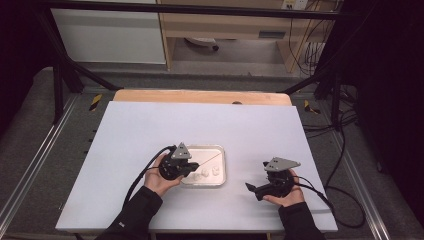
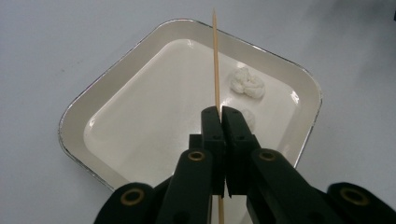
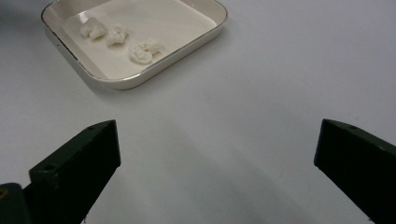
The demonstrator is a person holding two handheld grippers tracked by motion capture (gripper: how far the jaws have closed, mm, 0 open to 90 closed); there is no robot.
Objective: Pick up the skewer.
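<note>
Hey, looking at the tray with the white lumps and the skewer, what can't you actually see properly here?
- Skewer's lower end: left gripper view, hidden behind the left tool.
- One white lump: left gripper view, partly behind that tool.
- What the lumps are made of: too small and soft in every view.
- Tray's far corner: right gripper view, cut off by the top edge.

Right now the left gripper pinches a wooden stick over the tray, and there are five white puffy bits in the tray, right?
Not quite. The left gripper does pinch the wooden stick over the tray, but the right gripper view shows three white puffy bits in it, not five.
</note>
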